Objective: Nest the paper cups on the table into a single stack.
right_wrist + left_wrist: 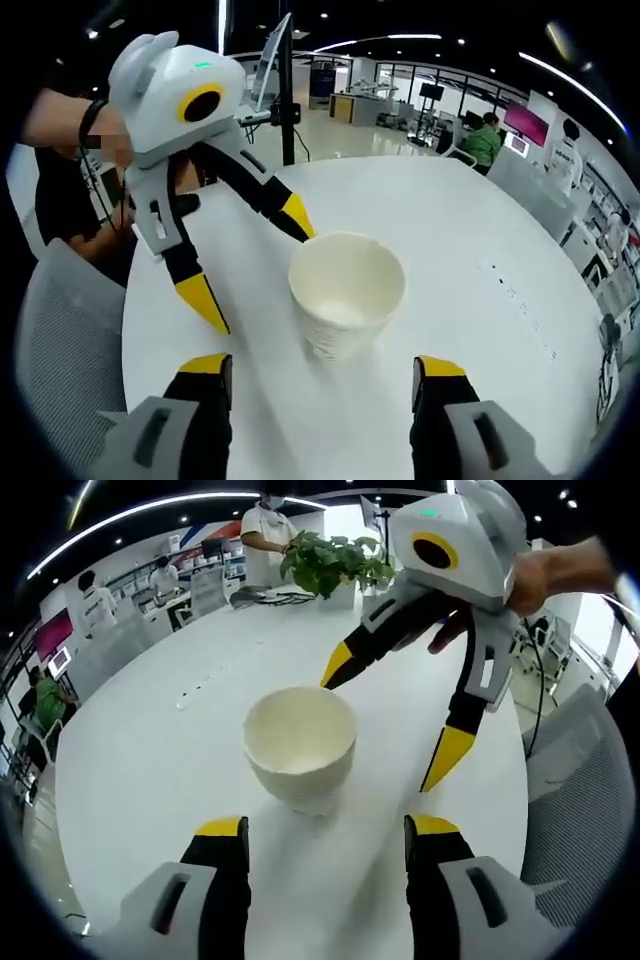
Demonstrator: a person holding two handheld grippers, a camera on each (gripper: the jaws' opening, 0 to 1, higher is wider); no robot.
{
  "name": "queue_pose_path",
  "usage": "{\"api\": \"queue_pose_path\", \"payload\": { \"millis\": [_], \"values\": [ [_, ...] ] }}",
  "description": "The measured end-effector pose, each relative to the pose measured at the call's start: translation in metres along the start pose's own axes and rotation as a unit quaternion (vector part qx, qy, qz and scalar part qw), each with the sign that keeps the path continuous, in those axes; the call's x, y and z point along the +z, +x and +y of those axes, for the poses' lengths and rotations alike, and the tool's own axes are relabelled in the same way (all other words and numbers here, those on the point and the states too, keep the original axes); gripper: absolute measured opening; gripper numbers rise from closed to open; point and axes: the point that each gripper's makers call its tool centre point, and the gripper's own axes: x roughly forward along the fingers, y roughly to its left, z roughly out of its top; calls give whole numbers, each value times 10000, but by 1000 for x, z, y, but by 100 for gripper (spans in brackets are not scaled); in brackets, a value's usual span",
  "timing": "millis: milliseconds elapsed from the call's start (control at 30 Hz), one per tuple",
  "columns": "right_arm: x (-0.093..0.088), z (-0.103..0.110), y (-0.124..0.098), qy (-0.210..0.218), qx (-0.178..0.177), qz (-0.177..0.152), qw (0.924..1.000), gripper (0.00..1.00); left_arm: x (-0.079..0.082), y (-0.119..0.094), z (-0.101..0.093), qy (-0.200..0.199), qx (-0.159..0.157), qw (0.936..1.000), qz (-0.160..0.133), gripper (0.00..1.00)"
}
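Left gripper view: paper cup (299, 743) upright on the white table (150, 770), just beyond left gripper (325, 830) spread wide, right gripper (395, 715) wide beside it; right gripper view: cup (347, 290) beyond own wide jaws, left gripper (255, 265) beside it.

Bright open showroom with a dark ceiling crossed by curved light strips (150, 508) and small spot lamps. Round white table (150, 760) in the middle, a potted plant (330, 565) at its far edge, a grey mesh chair (590, 800) just beside its edge. Beyond, white counters (375, 105), screens and several people standing or seated.
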Motion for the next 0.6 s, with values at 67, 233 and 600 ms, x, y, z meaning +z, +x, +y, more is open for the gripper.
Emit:
{"api": "queue_pose_path", "payload": {
  "millis": [67,233,600],
  "values": [
    [-4,1,-5,42,-35,2,10000,75,0,-6,-3,-31,39,10000,-25,62],
    [-9,1,-17,202,-155,-99,9996,75,-2,-16,-2,-150,200,9996,-143,62],
    [-26,16,-36,464,-383,-291,9978,76,-5,-44,-21,-449,478,9970,-418,63]
  ]
}}
